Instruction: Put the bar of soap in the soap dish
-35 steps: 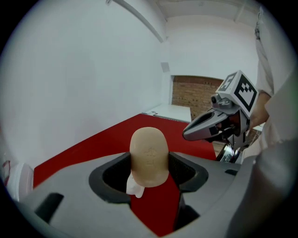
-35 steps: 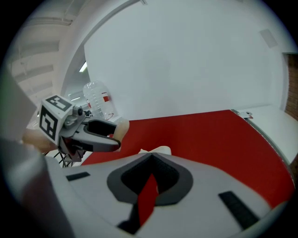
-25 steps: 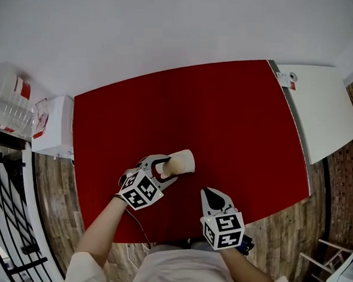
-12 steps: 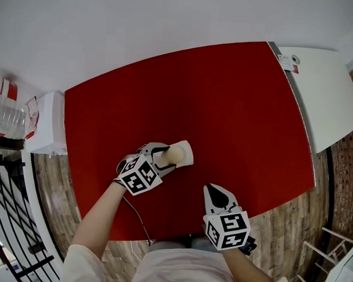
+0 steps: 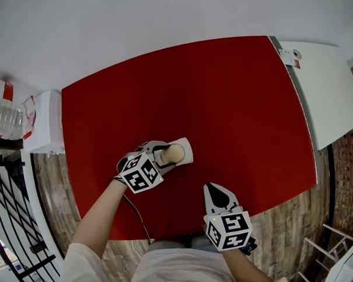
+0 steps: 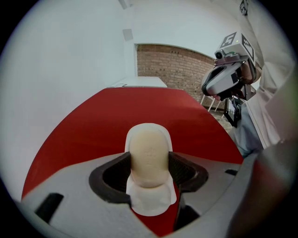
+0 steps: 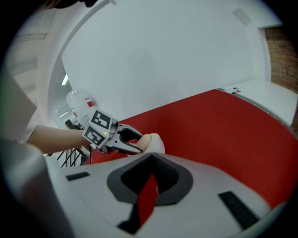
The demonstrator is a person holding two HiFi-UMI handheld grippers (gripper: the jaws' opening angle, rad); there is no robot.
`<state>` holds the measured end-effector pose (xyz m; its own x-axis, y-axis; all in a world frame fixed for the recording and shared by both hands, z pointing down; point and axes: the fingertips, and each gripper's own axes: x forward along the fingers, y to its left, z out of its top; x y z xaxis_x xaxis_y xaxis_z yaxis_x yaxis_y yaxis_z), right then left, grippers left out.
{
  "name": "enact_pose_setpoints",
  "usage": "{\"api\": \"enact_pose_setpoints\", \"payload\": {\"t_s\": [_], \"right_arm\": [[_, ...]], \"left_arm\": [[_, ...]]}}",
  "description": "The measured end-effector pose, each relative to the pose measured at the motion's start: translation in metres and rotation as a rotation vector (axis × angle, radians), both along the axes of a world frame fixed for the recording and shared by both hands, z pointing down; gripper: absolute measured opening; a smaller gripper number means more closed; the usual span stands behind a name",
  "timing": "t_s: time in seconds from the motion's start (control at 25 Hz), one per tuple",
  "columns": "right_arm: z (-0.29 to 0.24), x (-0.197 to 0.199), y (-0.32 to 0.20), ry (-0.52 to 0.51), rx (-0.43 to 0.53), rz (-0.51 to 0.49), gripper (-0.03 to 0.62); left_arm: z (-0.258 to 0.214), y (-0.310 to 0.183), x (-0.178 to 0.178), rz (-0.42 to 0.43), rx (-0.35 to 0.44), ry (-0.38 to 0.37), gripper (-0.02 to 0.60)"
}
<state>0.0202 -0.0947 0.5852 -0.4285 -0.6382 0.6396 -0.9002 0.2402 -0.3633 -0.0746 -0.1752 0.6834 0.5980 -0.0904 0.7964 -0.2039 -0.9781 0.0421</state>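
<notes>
Two grippers show in the head view over the red tabletop [image 5: 237, 99]. The left gripper [image 5: 166, 157] holds the cream oval bar of soap [image 5: 175, 152] over the white plastic soap dish [image 5: 188, 147], well inside every table edge. The right gripper [image 5: 213, 191] hangs by the near edge.

Left gripper view: the jaws pinch the soap's sides with the dish directly beneath (whether soap touches dish I cannot tell). Lower it level, then spread the jaws gently so the dish stays put.

Right gripper view: the jaws are drawn almost together and empty, with open red surface ahead.
</notes>
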Motion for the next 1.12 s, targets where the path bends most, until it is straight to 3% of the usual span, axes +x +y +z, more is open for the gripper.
{"api": "enact_pose_setpoints", "payload": {"t_s": [0.88,1.04,1.12], "right_arm": [[0.0,0.004,0.001,-0.003,0.0,0.002,0.003],[-0.001,0.004,0.0,0.009,0.006,-0.011,0.003],[-0.004,0.002,0.0,0.019,0.008,-0.029,0.003]], "left_arm": [[0.0,0.001,-0.003,0.011,-0.042,0.027,0.284],[-0.019,-0.008,-0.006,-0.075,0.017,0.048,0.28],[-0.044,-0.01,-0.013,-0.189,0.052,0.084,0.159]]}}
